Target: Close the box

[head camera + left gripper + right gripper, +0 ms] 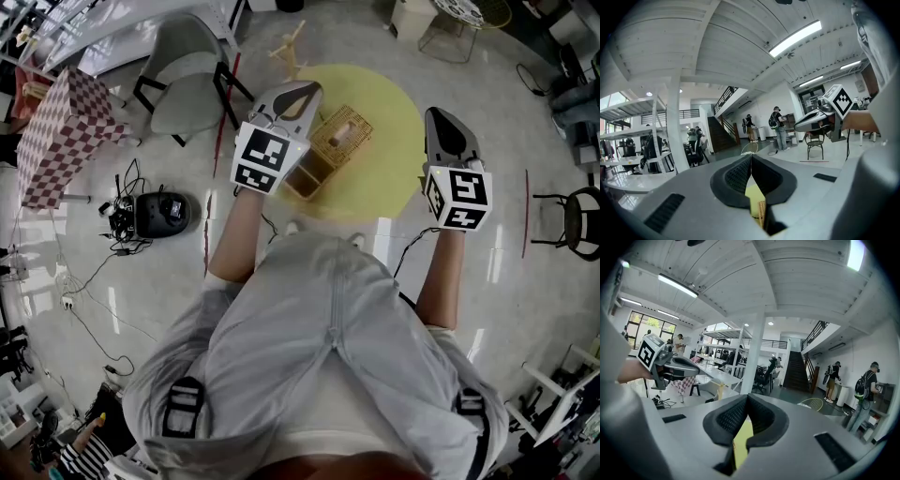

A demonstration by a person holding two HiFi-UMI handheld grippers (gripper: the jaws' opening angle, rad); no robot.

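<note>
A wicker box [307, 176] stands on the round yellow table [394, 112] with its woven lid [342, 136] swung up and back, so the box is open. My left gripper [302, 90] hovers just left of the lid, jaws shut with nothing between them. In the left gripper view its pads [740, 176] meet, and a strip of wicker [761, 213] shows below them. My right gripper [441, 114] is held above the table's right edge, apart from the box, shut and empty. Its pads [761, 416] touch over the yellow table [740, 444].
A grey chair [187, 80] and a checkered table [66, 131] stand at the left. A black device with cables [164, 211] lies on the floor. A small wooden stand [291, 47] is behind the table, and a black chair [577, 220] stands at the right.
</note>
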